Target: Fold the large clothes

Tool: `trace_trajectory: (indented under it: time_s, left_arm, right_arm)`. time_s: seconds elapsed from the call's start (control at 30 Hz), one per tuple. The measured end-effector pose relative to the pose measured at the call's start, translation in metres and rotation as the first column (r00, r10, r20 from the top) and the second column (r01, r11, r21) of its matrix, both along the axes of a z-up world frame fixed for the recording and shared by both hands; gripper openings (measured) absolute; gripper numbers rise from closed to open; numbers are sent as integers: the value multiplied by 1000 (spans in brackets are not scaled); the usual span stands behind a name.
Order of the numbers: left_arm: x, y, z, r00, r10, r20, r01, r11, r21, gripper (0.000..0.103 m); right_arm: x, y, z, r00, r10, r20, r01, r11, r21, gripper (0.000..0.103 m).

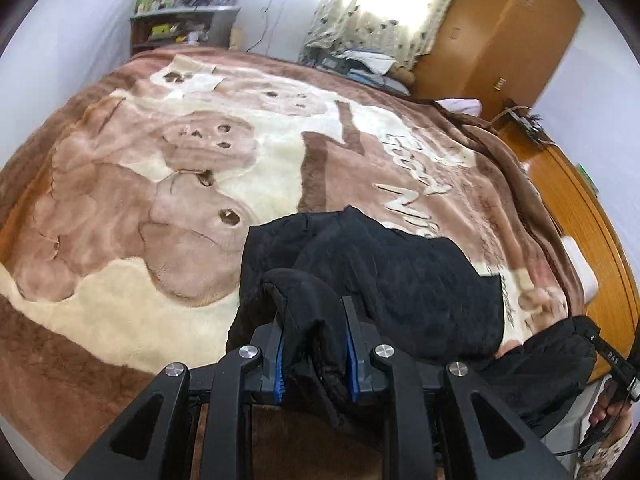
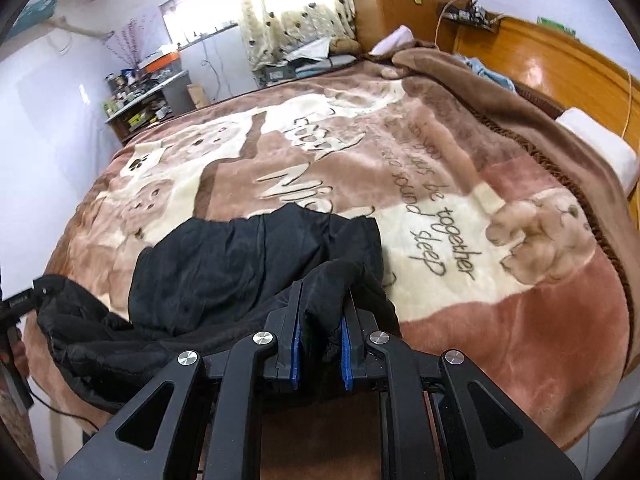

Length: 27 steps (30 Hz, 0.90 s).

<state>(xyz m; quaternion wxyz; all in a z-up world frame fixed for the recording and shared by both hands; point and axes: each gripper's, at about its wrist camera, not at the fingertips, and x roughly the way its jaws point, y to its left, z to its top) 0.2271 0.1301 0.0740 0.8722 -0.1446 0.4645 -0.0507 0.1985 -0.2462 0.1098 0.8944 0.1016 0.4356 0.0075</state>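
Matt black fleecy garment (image 1: pixel 400 280), plush brown blanket (image 1: pixel 160 200), glossy wooden headboard (image 2: pixel 560 72)

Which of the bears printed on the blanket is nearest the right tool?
The lone light-brown bear beside the words "together" and "sleep", right of the black garment; the other bears sit farther off, beyond the garment's left side.

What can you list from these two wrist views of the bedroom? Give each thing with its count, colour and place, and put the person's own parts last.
black garment: one, black, bunched on the near part of the bed, both near corners lifted
blanket: one, brown and cream with bear print, covering the bed
headboard: one, orange-brown wood, right end of the bed
wardrobe: one, orange-brown, far corner
curtain: one, cream with dark spots, at the window
shelf: one, grey, cluttered, far wall
pillow: one, white, beside the headboard
left gripper: black, blue pads, shut on the garment
right gripper: black, blue pads, shut on the garment
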Motion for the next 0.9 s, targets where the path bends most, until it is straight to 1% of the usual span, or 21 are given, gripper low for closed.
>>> trace_trajectory:
  time_s: [0.13,0.23,0.27,0.33,0.37,0.4,0.47,0.5,0.53,0.57,0.6,0.63,0.7,0.77,0.8,0.87,0.9]
  left_arm:
    - [33,6,-8,999,39,-29,-40,999,-5,27]
    - [56,8,-17,997,61,-39,-60,998,29,32]
    - [63,9,-20,997,70,-39,-69,997,28,33]
    - [74,11,-24,996,74,-53,-73,997,8,34]
    - [80,14,-26,995,78,-57,-79,997,-14,37]
    - [83,18,-26,994,96,-51,-97,995,-24,40]
    - [83,24,-20,991,132,1,-132,991,-4,52]
    - [82,29,-15,988,152,27,-152,988,4,54]
    - [81,34,-13,985,165,40,-165,986,1,57]
    - [80,41,-11,982,178,55,-178,984,-7,57]
    - [80,46,-10,981,182,62,-182,983,-7,58]
    - [79,51,-10,982,178,65,-177,984,-11,58]
    - [76,59,-11,982,170,81,-169,985,-20,60]
    - [70,66,-14,978,185,91,-187,982,3,64]
    - [66,71,-19,977,188,100,-189,982,7,64]
    - [59,78,-27,978,182,104,-182,983,-12,65]
    - [57,81,-36,981,174,91,-173,985,-27,67]
  right_arm:
    - [36,-6,-6,998,-40,-49,42,998,35,16]
    - [62,-12,-13,993,-65,-95,70,996,58,17]
    - [70,-14,-16,991,-78,-111,86,994,68,18]
    - [83,-18,-19,986,-102,-135,115,989,90,19]
    - [89,-19,-22,981,-118,-151,134,986,96,20]
    - [95,-21,-24,977,-134,-164,152,982,107,21]
    - [102,-24,-26,972,-155,-175,178,976,124,24]
    - [104,-27,-27,971,-166,-173,190,973,135,25]
    - [107,-28,-26,971,-170,-166,194,971,137,31]
    - [107,-30,-22,974,-180,-138,196,973,117,41]
    - [106,-32,-17,978,-187,-96,196,976,90,45]
    - [107,-33,-12,980,-187,-71,192,978,75,46]
    - [101,-36,-2,986,-169,0,169,985,36,46]
    - [95,-41,0,987,-155,49,155,988,2,47]
    - [93,-43,0,987,-148,59,149,989,-13,47]
    - [84,-50,-9,989,-130,71,133,991,-28,47]
    - [80,-53,-15,991,-119,63,121,992,-29,48]
